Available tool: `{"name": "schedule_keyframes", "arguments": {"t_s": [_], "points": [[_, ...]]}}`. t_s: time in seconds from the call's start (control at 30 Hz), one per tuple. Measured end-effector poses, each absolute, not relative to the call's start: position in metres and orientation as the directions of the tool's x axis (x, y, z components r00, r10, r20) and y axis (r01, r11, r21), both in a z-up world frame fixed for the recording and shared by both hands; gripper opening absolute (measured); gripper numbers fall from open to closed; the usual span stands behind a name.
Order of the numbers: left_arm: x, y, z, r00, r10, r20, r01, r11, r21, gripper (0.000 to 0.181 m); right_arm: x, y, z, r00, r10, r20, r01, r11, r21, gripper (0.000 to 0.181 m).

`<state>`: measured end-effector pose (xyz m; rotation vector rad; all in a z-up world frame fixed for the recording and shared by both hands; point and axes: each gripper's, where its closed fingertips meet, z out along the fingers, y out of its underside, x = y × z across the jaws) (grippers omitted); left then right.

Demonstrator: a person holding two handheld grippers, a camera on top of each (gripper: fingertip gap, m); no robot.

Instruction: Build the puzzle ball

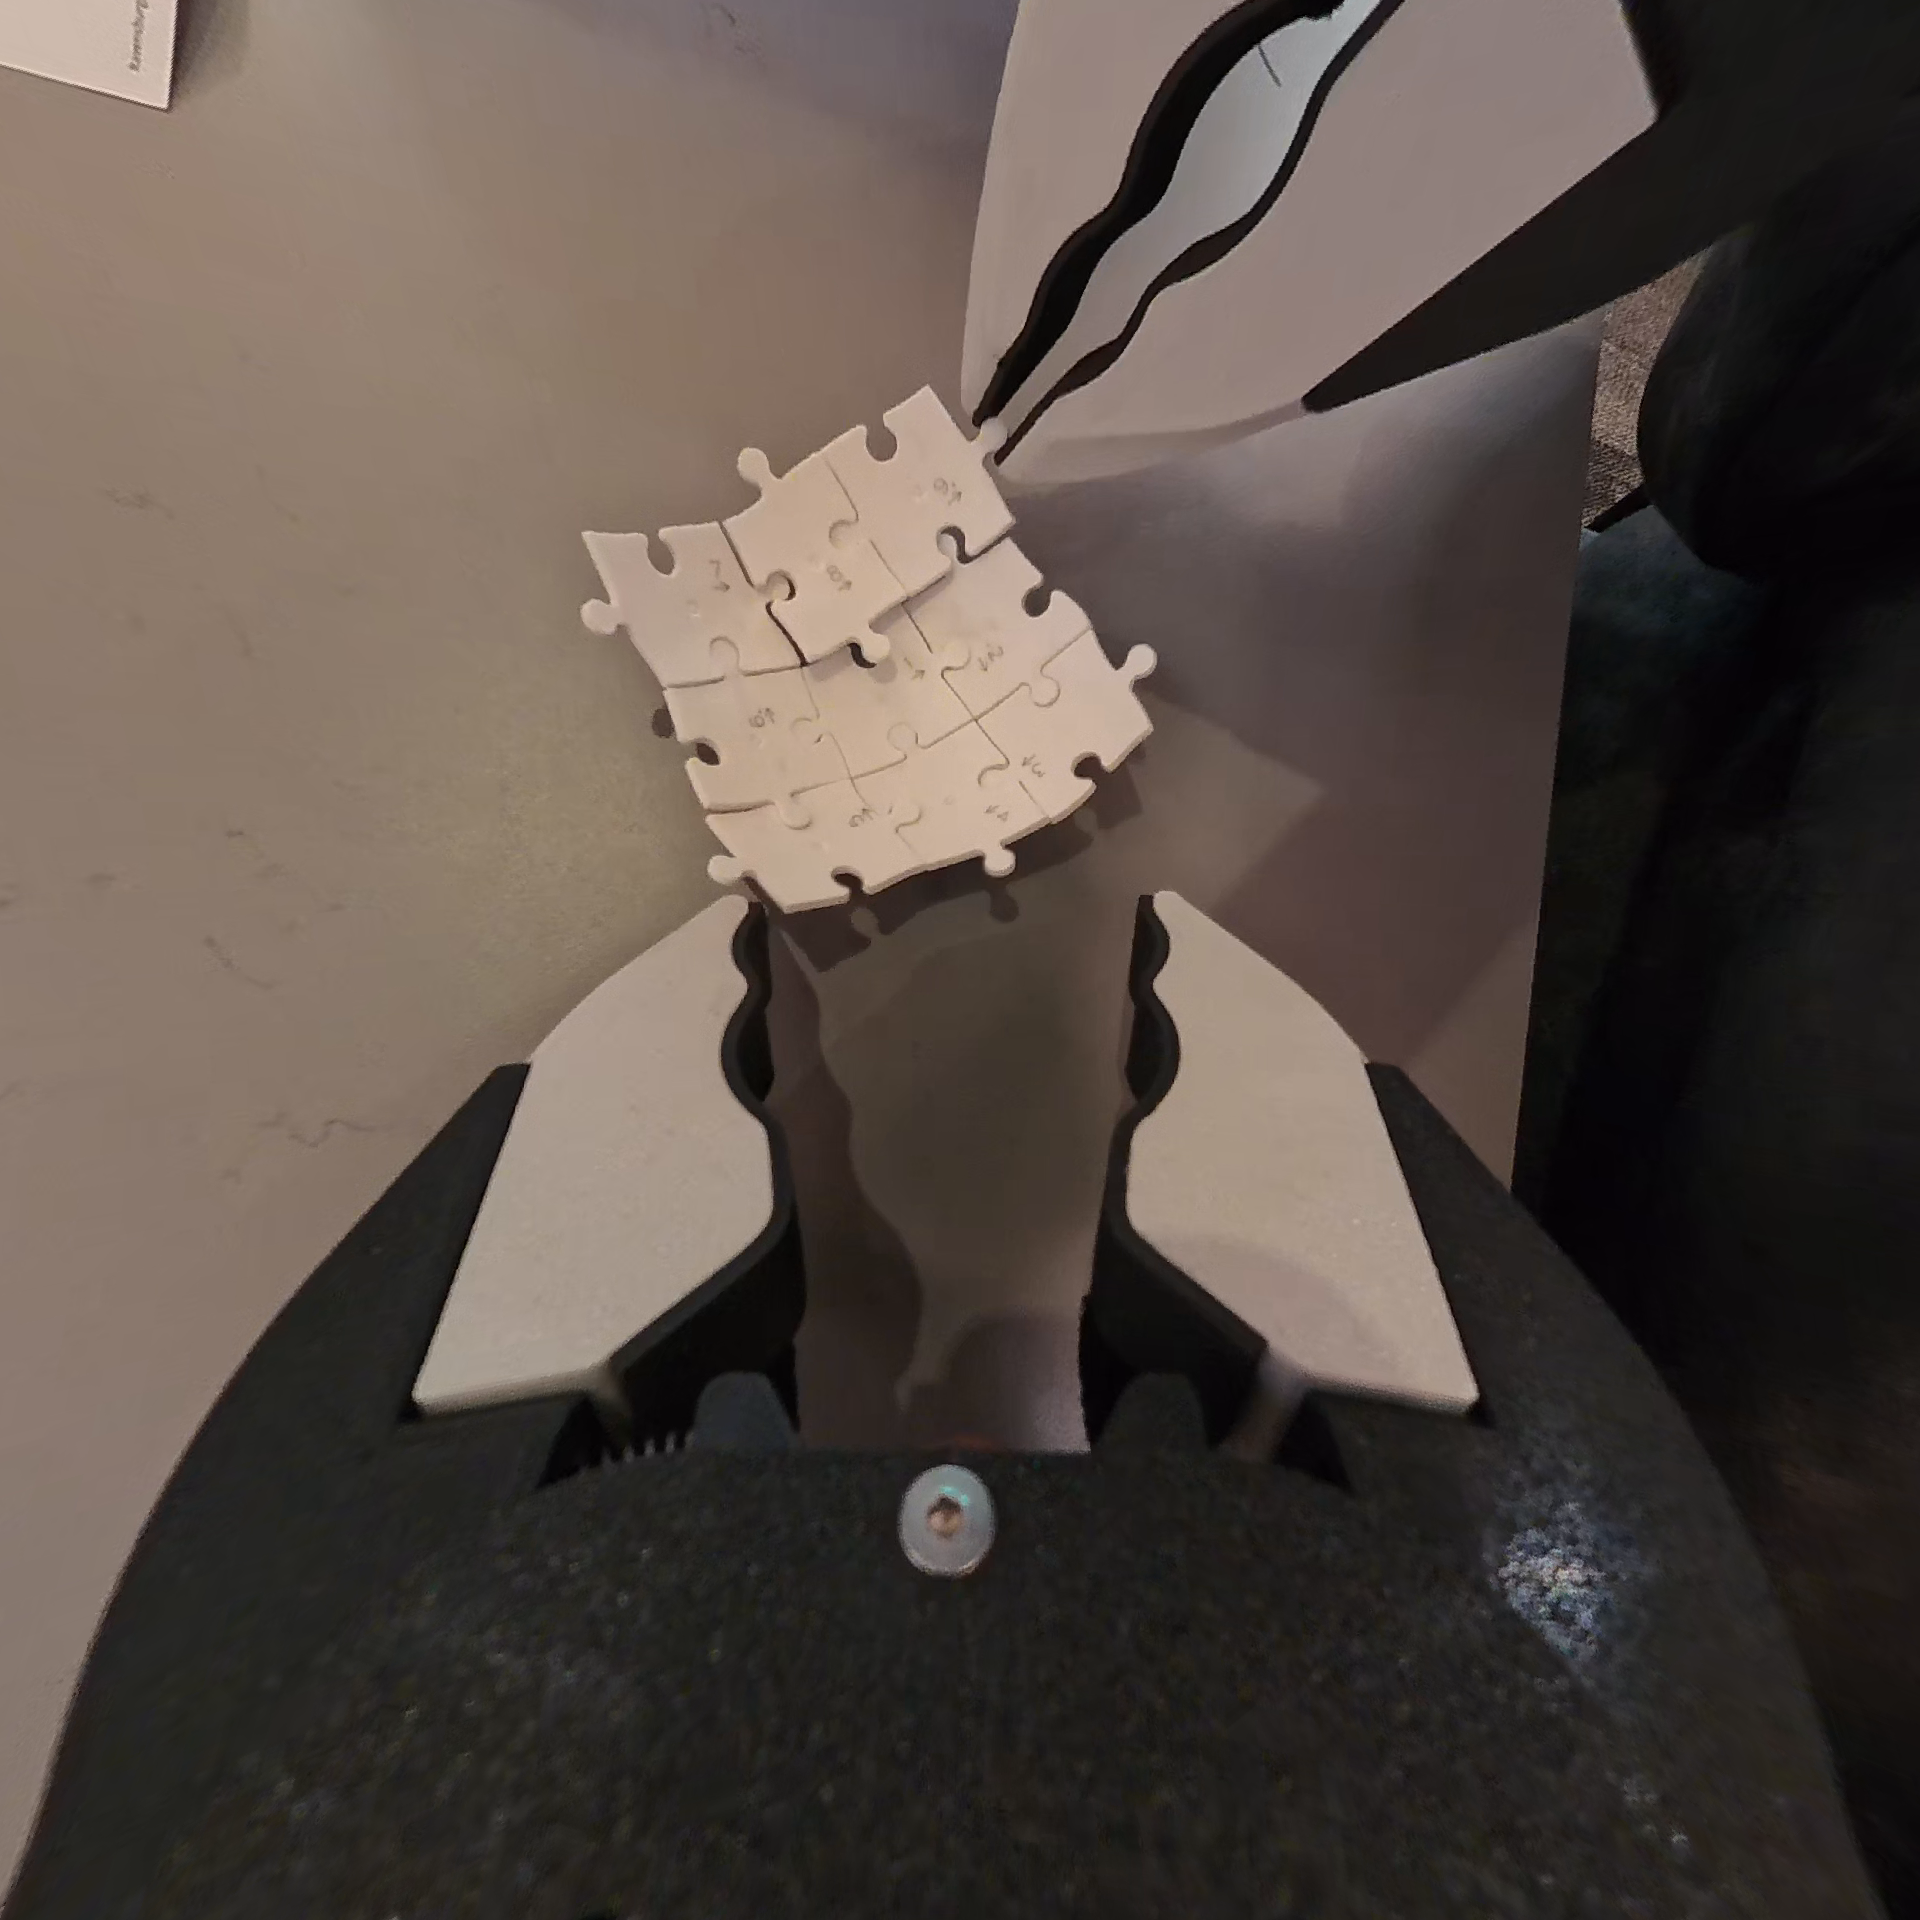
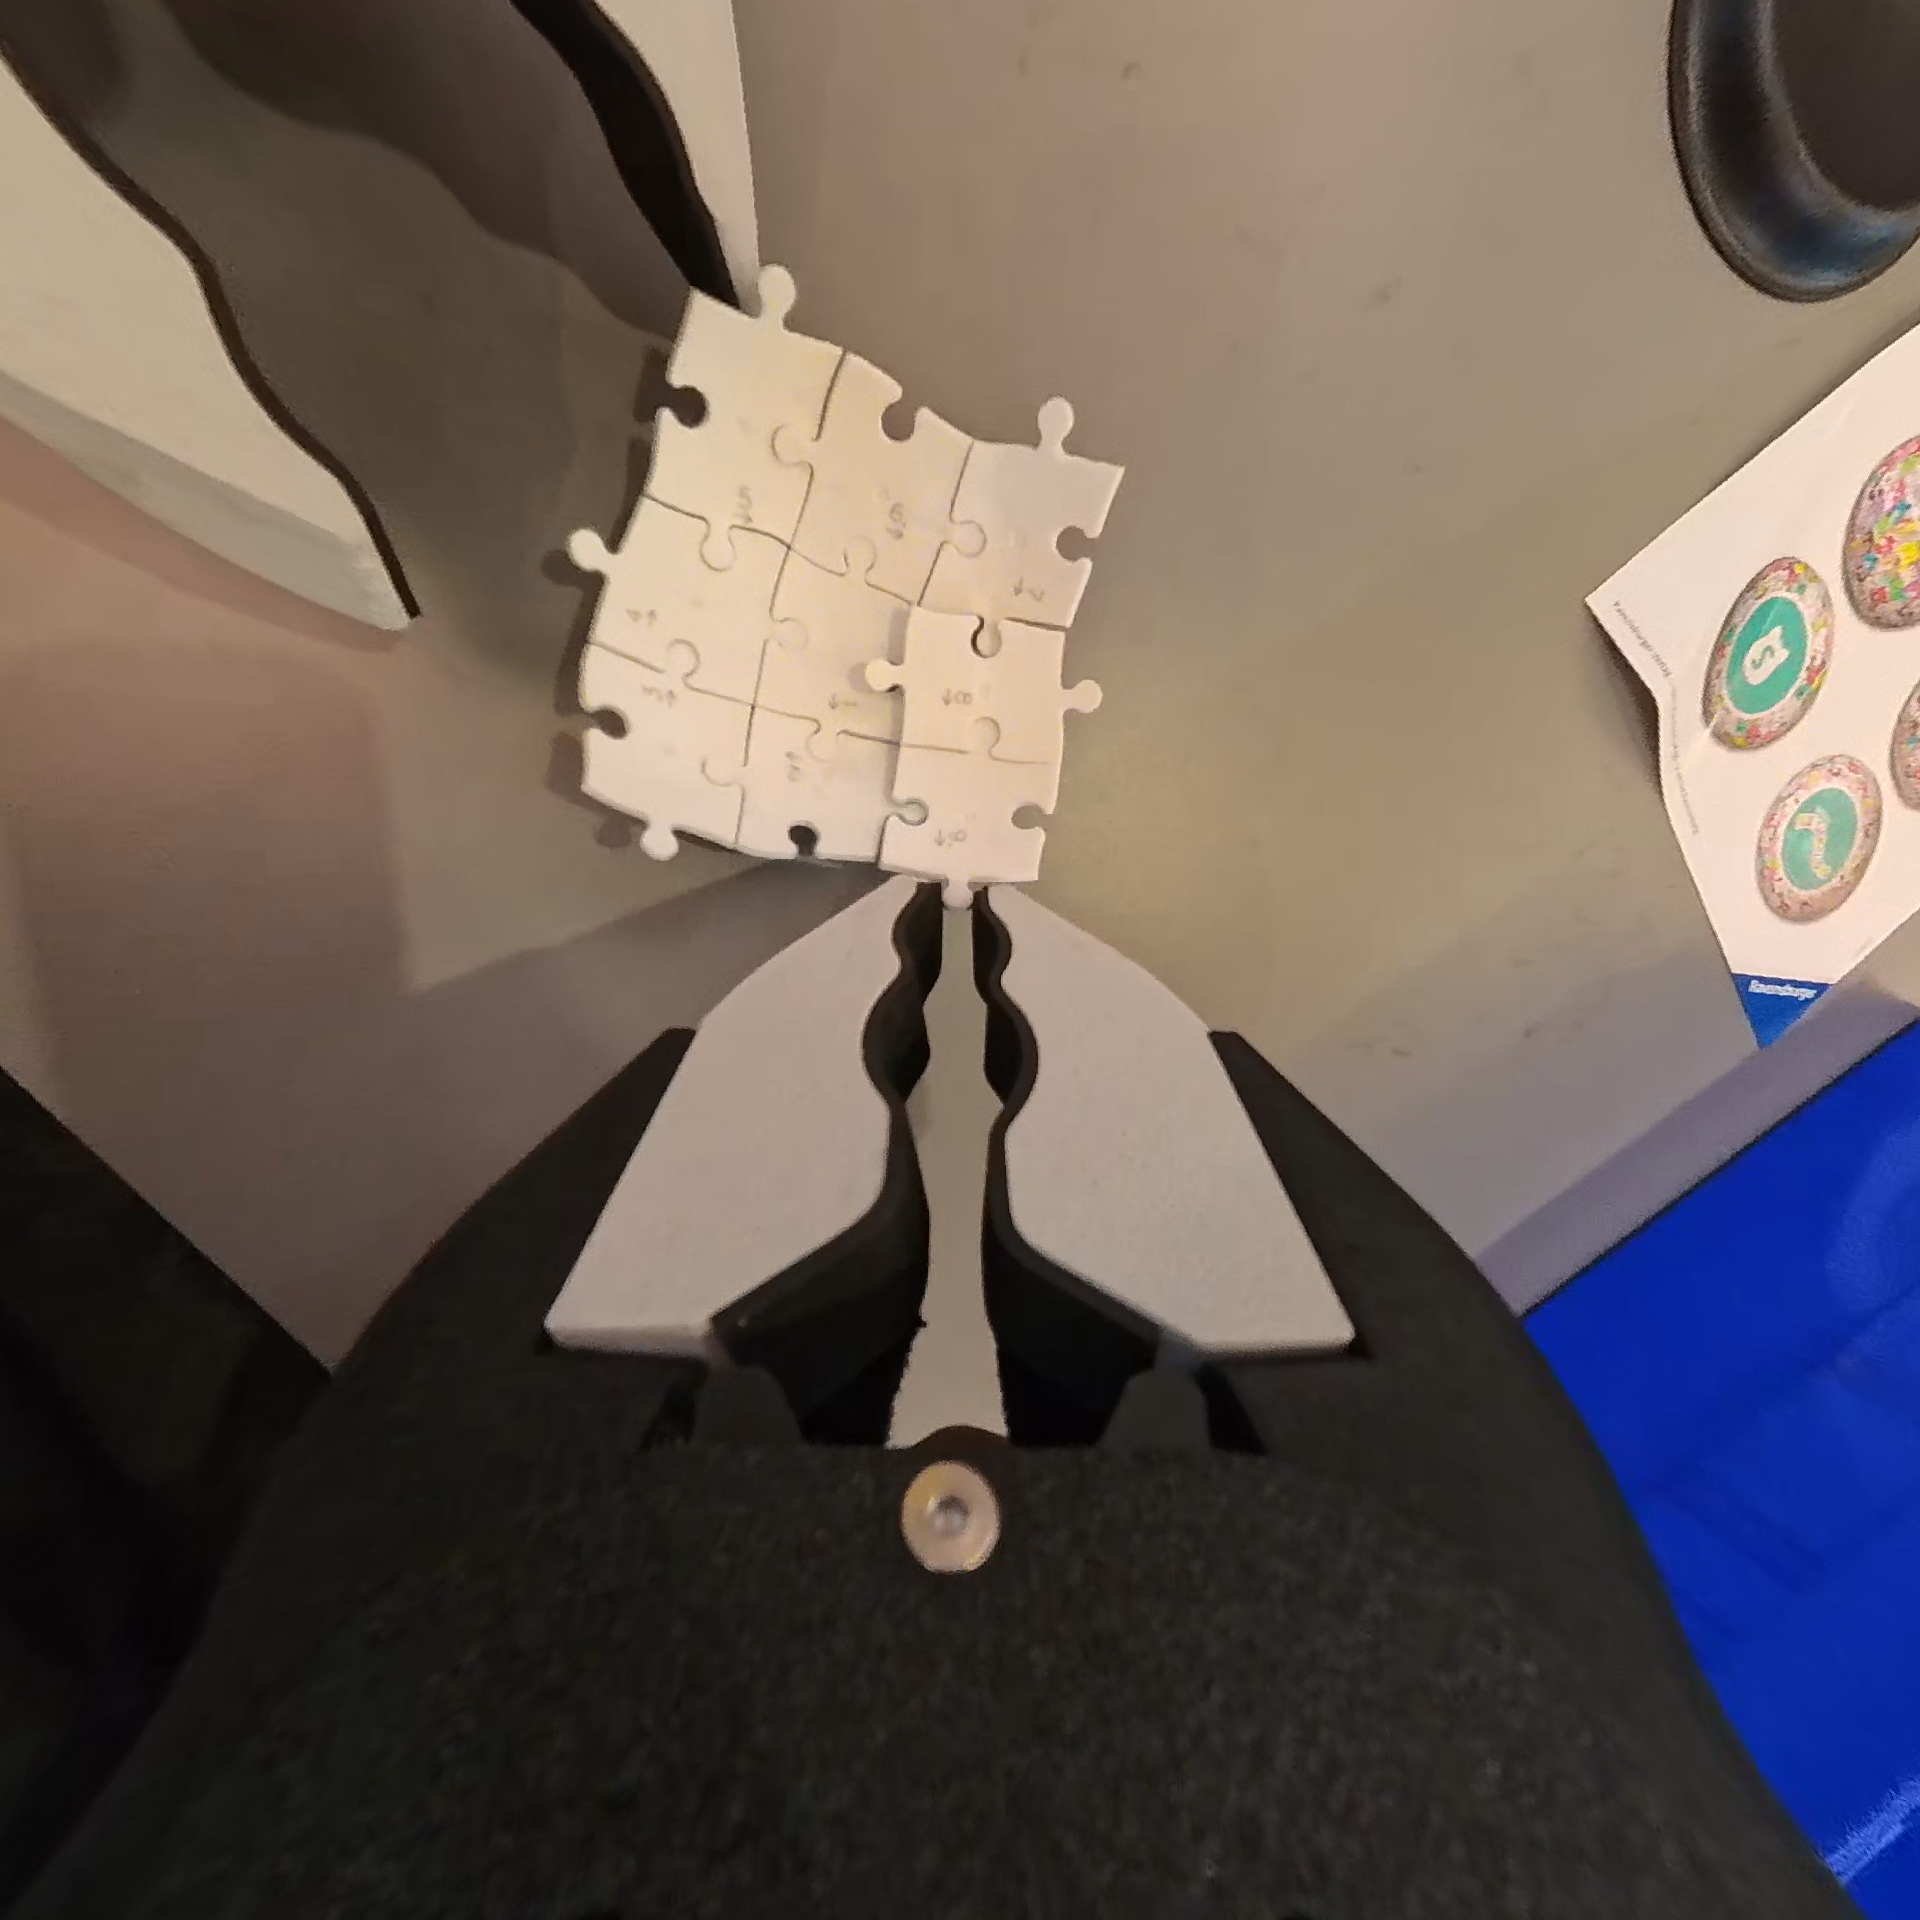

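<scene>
Right gripper is pinching, w/ fingers nearly closed, the edge tab of a white puzzle-piece sheet lying on the grey table. Left gripper is hovering just beside the sheet, fingers spread wide, holding nothing.

At two o'clock the instruction sheet ran off the frame edge; the dark round object at one o'clock was cropped too.

Left gripper fingers spread wide, right gripper fingers nearly closed
</scene>
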<state>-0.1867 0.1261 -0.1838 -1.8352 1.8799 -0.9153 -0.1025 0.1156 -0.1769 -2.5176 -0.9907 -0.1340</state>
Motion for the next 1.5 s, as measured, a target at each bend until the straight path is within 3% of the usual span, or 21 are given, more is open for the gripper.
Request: {"name": "schedule_keyframes", "arguments": {"t_s": [1.27,1.5], "points": [[-0.182,0.121,-0.183,-0.105,-0.976,0.189,-0.742,-0.049,-0.668,0.066,-0.096,0.105,-0.180,0.810,0.567,0.152,0.581,-0.736,-0.348,0.006],[-0.175,0.124,-0.185,-0.090,-0.972,0.218,-0.736,-0.083,-0.672,0.073,-0.091,0.103,-0.181,0.821,0.551,0.149,0.565,-0.748,-0.349,0.006]]}}
